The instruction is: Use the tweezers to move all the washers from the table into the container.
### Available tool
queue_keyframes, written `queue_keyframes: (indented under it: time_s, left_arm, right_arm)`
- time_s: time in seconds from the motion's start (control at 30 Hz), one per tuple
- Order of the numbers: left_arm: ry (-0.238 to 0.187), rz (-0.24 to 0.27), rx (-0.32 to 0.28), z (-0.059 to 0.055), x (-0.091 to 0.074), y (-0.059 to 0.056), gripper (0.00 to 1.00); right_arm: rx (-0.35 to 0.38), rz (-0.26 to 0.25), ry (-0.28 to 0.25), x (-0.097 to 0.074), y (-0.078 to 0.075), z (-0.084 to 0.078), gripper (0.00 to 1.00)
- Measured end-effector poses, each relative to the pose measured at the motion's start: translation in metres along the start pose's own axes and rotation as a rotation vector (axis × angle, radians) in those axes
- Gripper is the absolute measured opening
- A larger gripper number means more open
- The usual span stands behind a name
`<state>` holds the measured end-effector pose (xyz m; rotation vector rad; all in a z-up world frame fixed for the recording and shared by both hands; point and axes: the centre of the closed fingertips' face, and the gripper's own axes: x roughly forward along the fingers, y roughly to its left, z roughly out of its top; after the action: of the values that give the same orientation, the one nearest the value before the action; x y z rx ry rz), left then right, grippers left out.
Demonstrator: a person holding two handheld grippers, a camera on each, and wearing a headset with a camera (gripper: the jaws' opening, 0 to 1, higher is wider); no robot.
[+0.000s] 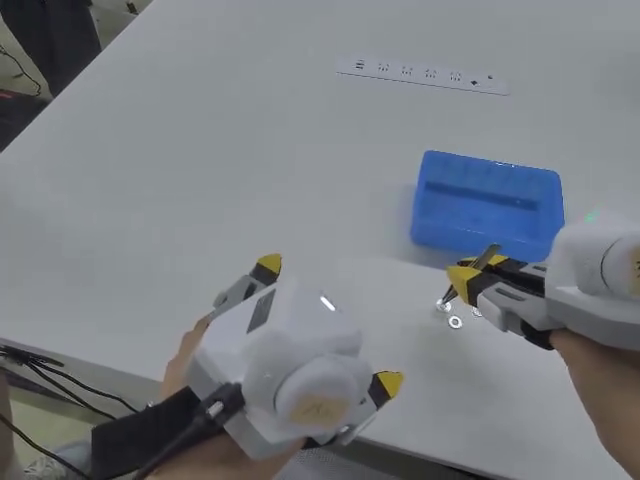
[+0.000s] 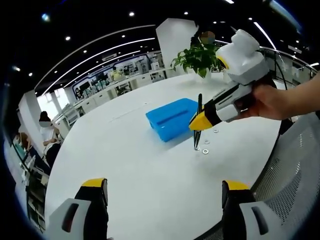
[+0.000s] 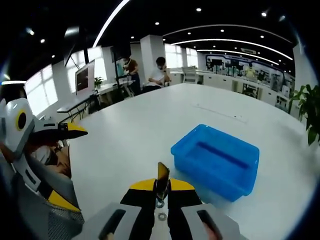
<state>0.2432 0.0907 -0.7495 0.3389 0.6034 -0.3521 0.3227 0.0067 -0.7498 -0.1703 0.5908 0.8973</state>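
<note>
My right gripper [image 1: 466, 278] [image 3: 161, 188] is shut on a pair of dark tweezers [image 1: 447, 294] [image 3: 163, 173], held upright with the tips down at the white table [image 1: 250, 150]. Small metal washers [image 1: 456, 322] [image 2: 205, 151] [image 3: 159, 203] lie on the table by the tweezer tips; I cannot tell whether the tips touch one. The blue container [image 1: 487, 205] [image 2: 172, 117] [image 3: 217, 160] sits just behind them. My left gripper [image 1: 328, 325] [image 2: 164, 187] hovers open near the front edge, holding nothing.
A white power strip [image 1: 422, 76] lies at the far side of the table. The table's front edge runs close under my left gripper. A mesh chair [image 2: 295, 175] stands by the table. People [image 3: 160, 67] are in the background.
</note>
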Motion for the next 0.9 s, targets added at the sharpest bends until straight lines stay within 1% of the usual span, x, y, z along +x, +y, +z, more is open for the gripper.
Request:
queue_keyframes:
  time_s: [0.13,0.2,0.33,0.47,0.6,0.67,0.73,0.8,0.9]
  left_arm:
    - [0.001,-0.004,-0.006,0.0,0.0,0.0,0.97]
    - [0.0,-0.004,-0.005,0.0,0.0,0.0,0.97]
    - [0.002,-0.006,0.002,-0.001,0.0,-0.001,0.97]
    - [0.005,-0.005,0.001,-0.001,0.001,-0.001,0.97]
    - [0.011,-0.004,0.003,-0.003,0.001,0.0,0.96]
    - [0.01,-0.003,0.006,-0.002,0.001,0.0,0.96]
    - [0.009,-0.009,0.001,-0.002,0.001,-0.001,0.96]
    - [0.005,-0.014,-0.005,-0.001,0.001,-0.002,0.96]
    - [0.009,-0.013,-0.003,-0.002,0.001,-0.002,0.96]
  right_arm:
    - [-0.01,-0.002,-0.036,-0.007,-0.003,0.02,0.04]
    - [-0.022,-0.009,-0.059,-0.011,-0.006,0.031,0.04]
    - [-0.032,-0.023,-0.1,-0.014,-0.017,0.052,0.04]
    - [-0.044,-0.048,-0.13,-0.014,-0.03,0.068,0.04]
    - [-0.048,-0.07,-0.148,-0.012,-0.04,0.077,0.04]
    - [-0.044,-0.081,-0.159,-0.011,-0.047,0.082,0.04]
    - [-0.037,-0.088,-0.166,-0.009,-0.051,0.086,0.04]
    - [-0.034,-0.094,-0.174,-0.004,-0.055,0.089,0.04]
    - [-0.04,-0.108,-0.168,0.007,-0.063,0.089,0.04]
